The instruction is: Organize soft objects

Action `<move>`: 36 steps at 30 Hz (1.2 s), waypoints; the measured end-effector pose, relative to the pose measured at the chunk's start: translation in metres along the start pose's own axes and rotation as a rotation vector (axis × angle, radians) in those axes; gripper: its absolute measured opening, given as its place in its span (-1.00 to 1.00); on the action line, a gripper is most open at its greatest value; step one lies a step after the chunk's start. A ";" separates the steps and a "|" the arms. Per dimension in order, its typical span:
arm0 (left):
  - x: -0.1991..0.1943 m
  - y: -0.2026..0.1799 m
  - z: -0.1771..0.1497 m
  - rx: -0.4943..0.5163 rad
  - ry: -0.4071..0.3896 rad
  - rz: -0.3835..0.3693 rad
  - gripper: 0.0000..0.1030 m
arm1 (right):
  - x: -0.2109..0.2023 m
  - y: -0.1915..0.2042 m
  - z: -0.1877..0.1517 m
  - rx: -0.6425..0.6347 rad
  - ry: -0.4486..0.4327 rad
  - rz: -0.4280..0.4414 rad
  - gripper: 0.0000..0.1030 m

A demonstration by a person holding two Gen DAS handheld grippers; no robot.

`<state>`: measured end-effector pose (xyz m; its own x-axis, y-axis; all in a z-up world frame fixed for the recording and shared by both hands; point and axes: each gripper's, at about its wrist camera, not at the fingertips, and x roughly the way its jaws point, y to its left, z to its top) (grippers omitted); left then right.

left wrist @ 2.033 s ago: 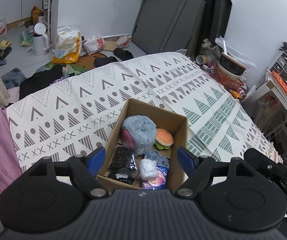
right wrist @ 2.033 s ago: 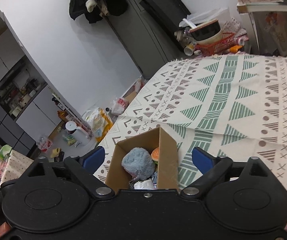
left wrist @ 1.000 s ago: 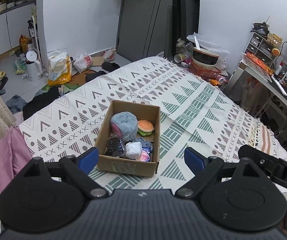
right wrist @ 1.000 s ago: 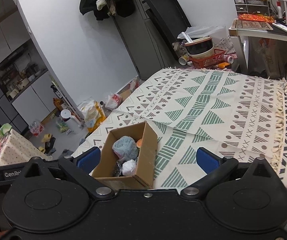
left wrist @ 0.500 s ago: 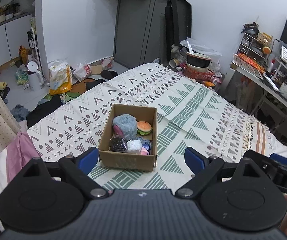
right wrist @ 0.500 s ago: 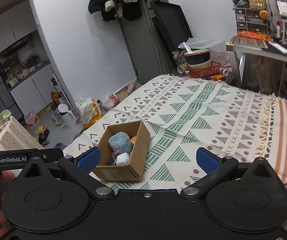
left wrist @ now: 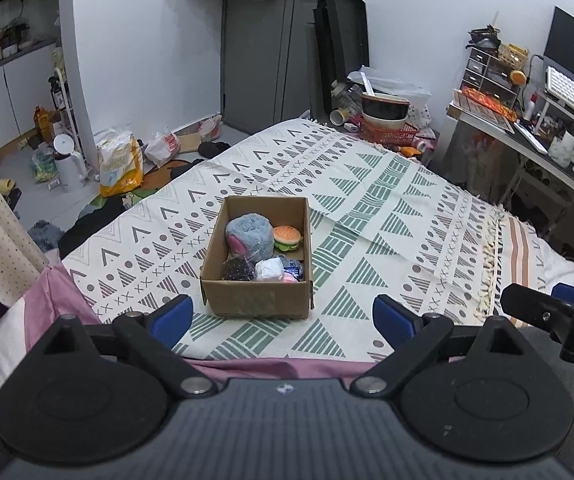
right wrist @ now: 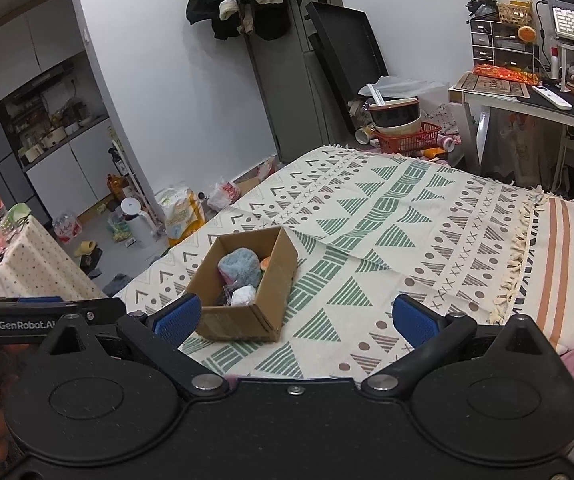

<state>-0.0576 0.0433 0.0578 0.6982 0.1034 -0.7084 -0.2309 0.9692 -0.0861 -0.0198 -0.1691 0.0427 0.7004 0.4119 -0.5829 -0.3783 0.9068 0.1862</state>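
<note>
Both my left claw (left wrist: 283, 316) and right claw (right wrist: 295, 318) gape empty, short of the brown cardboard box (left wrist: 259, 304) of soft toys on the patterned bed cover (left wrist: 387, 216).

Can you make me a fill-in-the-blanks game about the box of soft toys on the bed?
1. The soft toys sit inside a cardboard ____.
2. The toy burger lies beside a fluffy ____ ball.
3. The left gripper and right gripper are both ____.
4. The box rests on a patterned ____.

Missing words: box; blue; open; blanket
</note>
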 end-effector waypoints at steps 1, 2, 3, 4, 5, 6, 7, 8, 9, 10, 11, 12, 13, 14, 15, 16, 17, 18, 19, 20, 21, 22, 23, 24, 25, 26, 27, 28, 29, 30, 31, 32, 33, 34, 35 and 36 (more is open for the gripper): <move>-0.001 -0.001 -0.001 0.007 -0.002 0.003 0.86 | -0.002 0.000 -0.001 -0.002 -0.003 0.000 1.00; -0.001 -0.002 -0.003 0.012 -0.003 0.009 0.86 | -0.004 0.001 -0.002 -0.005 -0.007 -0.001 1.00; -0.001 -0.003 -0.003 0.015 -0.001 0.015 0.86 | -0.006 0.001 -0.002 -0.010 -0.011 -0.003 1.00; -0.001 -0.003 -0.004 0.016 0.001 0.013 0.86 | -0.009 0.003 -0.003 -0.013 -0.015 -0.006 1.00; -0.001 -0.003 -0.005 0.017 0.001 0.007 0.87 | -0.011 0.003 -0.003 -0.015 -0.018 -0.007 1.00; -0.001 -0.003 -0.006 0.021 0.002 0.005 0.87 | -0.012 0.003 -0.002 -0.016 -0.021 -0.007 1.00; -0.002 -0.003 -0.007 0.024 0.002 0.007 0.88 | -0.014 0.003 -0.003 -0.016 -0.023 -0.010 1.00; -0.002 -0.003 -0.008 0.026 0.002 0.007 0.89 | -0.016 0.003 -0.004 -0.017 -0.024 -0.017 1.00; -0.003 -0.002 -0.008 0.026 0.001 0.005 0.91 | -0.018 0.004 -0.006 -0.019 -0.024 -0.020 1.00; -0.004 -0.001 -0.009 0.026 -0.001 0.002 0.93 | -0.020 0.003 -0.008 -0.017 -0.020 -0.010 1.00; -0.004 0.000 -0.009 0.026 -0.003 0.000 0.93 | -0.021 0.003 -0.008 -0.009 -0.014 0.008 1.00; -0.005 0.001 -0.010 0.027 -0.004 -0.001 0.94 | -0.022 0.002 -0.008 0.001 -0.012 0.015 1.00; -0.006 0.002 -0.011 0.028 -0.006 -0.002 0.94 | -0.022 0.002 -0.008 0.004 -0.014 0.008 1.00; -0.005 0.001 -0.010 0.024 -0.005 -0.001 0.94 | -0.022 0.002 -0.007 0.000 -0.017 -0.007 1.00; -0.006 0.002 -0.011 0.020 -0.006 -0.002 0.94 | -0.023 0.003 -0.007 -0.002 -0.021 -0.022 1.00; -0.007 0.004 -0.011 0.015 -0.007 -0.003 0.94 | -0.023 0.003 -0.007 -0.004 -0.022 -0.033 1.00; -0.008 0.005 -0.011 0.011 -0.009 -0.005 0.94 | -0.022 0.003 -0.008 -0.004 -0.021 -0.037 1.00; -0.009 0.006 -0.012 0.009 -0.011 -0.005 0.94 | -0.022 0.003 -0.008 -0.005 -0.017 -0.036 1.00; -0.010 0.008 -0.012 0.007 -0.015 -0.006 0.94 | -0.022 0.003 -0.009 -0.006 -0.015 -0.034 1.00; -0.010 0.009 -0.011 0.007 -0.017 -0.004 0.94 | -0.022 0.003 -0.009 -0.009 -0.013 -0.035 1.00; -0.010 0.010 -0.011 0.005 -0.018 -0.003 0.96 | -0.022 0.004 -0.009 -0.013 -0.012 -0.037 1.00; -0.011 0.011 -0.011 0.005 -0.020 -0.005 0.98 | -0.022 0.005 -0.009 -0.018 -0.013 -0.040 1.00; -0.011 0.011 -0.011 0.003 -0.022 -0.009 0.98 | -0.021 0.005 -0.010 -0.022 -0.013 -0.044 1.00; -0.012 0.012 -0.011 0.002 -0.024 -0.012 0.98 | -0.020 0.007 -0.010 -0.025 -0.010 -0.048 1.00; -0.012 0.012 -0.011 0.003 -0.024 -0.015 0.98 | -0.019 0.008 -0.011 -0.028 -0.006 -0.050 1.00; -0.012 0.011 -0.011 0.006 -0.026 -0.017 0.98 | -0.018 0.009 -0.011 -0.032 0.000 -0.049 1.00; -0.013 0.011 -0.011 0.008 -0.027 -0.017 0.98 | -0.017 0.009 -0.012 -0.033 0.007 -0.049 1.00; -0.013 0.010 -0.011 0.011 -0.029 -0.016 0.98 | -0.016 0.010 -0.012 -0.032 0.012 -0.047 1.00; -0.013 0.010 -0.012 0.014 -0.030 -0.017 0.98 | -0.015 0.010 -0.012 -0.029 0.015 -0.042 1.00; -0.013 0.010 -0.012 0.018 -0.031 -0.019 0.98 | -0.015 0.010 -0.013 -0.026 0.017 -0.035 1.00; -0.014 0.010 -0.013 0.019 -0.031 -0.020 0.98 | -0.015 0.010 -0.013 -0.023 0.018 -0.029 1.00; -0.014 0.010 -0.013 0.021 -0.031 -0.022 0.98 | -0.015 0.011 -0.013 -0.021 0.018 -0.027 1.00; -0.013 0.010 -0.013 0.022 -0.030 -0.023 0.98 | -0.015 0.011 -0.013 -0.022 0.017 -0.027 1.00; -0.013 0.010 -0.014 0.022 -0.029 -0.022 0.98 | -0.015 0.011 -0.013 -0.025 0.017 -0.029 1.00; -0.013 0.011 -0.014 0.020 -0.029 -0.021 0.98 | -0.016 0.012 -0.013 -0.029 0.017 -0.031 1.00; -0.013 0.011 -0.014 0.019 -0.029 -0.021 0.98 | -0.016 0.013 -0.013 -0.032 0.016 -0.031 1.00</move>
<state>-0.0782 0.0494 0.0562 0.7221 0.0897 -0.6859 -0.2037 0.9752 -0.0870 -0.0438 -0.1656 0.0441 0.7024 0.3817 -0.6008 -0.3758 0.9157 0.1424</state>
